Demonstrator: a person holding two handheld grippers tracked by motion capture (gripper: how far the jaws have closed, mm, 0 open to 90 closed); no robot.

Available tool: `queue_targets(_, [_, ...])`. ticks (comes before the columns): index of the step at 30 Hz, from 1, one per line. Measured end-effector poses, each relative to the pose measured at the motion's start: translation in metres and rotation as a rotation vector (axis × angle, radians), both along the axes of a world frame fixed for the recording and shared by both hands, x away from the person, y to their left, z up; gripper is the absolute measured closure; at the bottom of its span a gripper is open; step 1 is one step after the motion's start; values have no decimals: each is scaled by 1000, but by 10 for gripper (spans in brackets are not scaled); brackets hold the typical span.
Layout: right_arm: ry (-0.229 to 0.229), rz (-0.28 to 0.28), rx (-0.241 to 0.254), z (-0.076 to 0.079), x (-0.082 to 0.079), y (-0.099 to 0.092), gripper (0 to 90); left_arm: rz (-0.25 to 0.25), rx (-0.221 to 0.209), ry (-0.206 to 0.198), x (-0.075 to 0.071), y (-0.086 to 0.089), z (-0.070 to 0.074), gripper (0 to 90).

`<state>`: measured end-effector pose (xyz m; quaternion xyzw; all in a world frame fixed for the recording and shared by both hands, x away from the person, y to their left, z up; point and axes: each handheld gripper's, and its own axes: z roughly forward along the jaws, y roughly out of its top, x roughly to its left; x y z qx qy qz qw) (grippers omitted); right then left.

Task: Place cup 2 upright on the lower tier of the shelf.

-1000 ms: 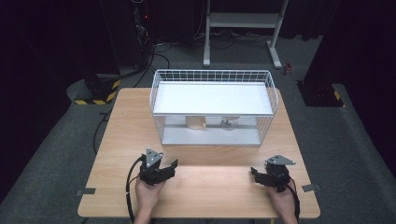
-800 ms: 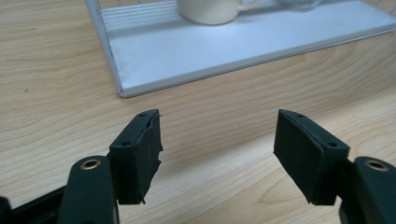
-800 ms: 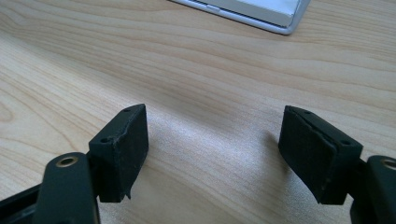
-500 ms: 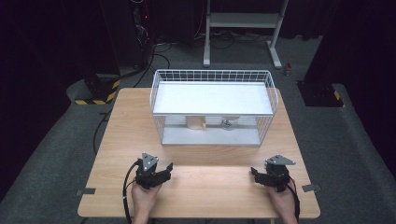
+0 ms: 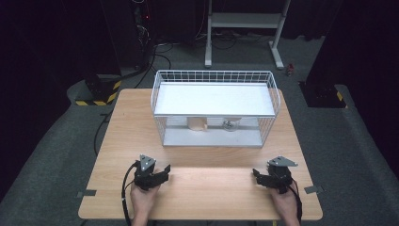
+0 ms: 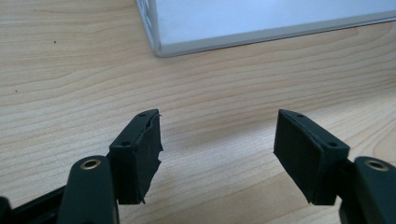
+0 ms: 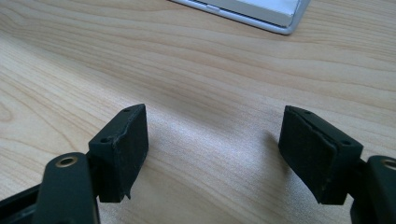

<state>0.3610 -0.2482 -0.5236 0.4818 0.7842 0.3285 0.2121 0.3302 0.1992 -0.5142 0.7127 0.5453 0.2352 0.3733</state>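
My left gripper (image 5: pixel 162 173) rests low over the near left part of the wooden table (image 5: pixel 211 188). Its jaws stand open with nothing between them, and bare wood shows between the pads (image 6: pixel 217 126). My right gripper (image 5: pixel 258 176) sits near the front right of the table, also open and empty (image 7: pixel 212 121). A white wire basket (image 5: pixel 160 101) with a flat white shelf stands at the middle back. Under that shelf are a tan object (image 5: pixel 197 124) and a small silvery round object (image 5: pixel 230 125). Both grippers are well short of the basket.
The basket's white base corner shows ahead of the left jaws (image 6: pixel 159 44) and ahead of the right jaws (image 7: pixel 280 18). Bare wood lies between the grippers. Black cables (image 5: pixel 123 197) trail off the front edge. Dark floor, a metal stand (image 5: pixel 244 21) and hazard-striped blocks (image 5: pixel 101 92) surround the table.
My left gripper has sunk a little toward the table and the near edge. The right gripper has kept still. Both pairs of jaws stand as wide as before.
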Motion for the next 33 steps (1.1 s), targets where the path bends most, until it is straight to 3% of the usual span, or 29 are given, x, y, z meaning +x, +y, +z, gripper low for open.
queue_targets(10, [0, 0, 0, 0, 0, 0, 242, 14, 35, 24, 3, 3, -8, 322])
queue_targets(19, [0, 0, 0, 0, 0, 0, 241, 26, 36, 37, 5, 3, -13, 322])
queue_targets(25, [0, -1, 0, 0, 0, 0, 241, 6, 96, 38, 5, -5, -14, 305])
queue_targets(33, [0, -4, 0, 0, 0, 0, 241, -6, 95, 38, 5, -8, -14, 258])
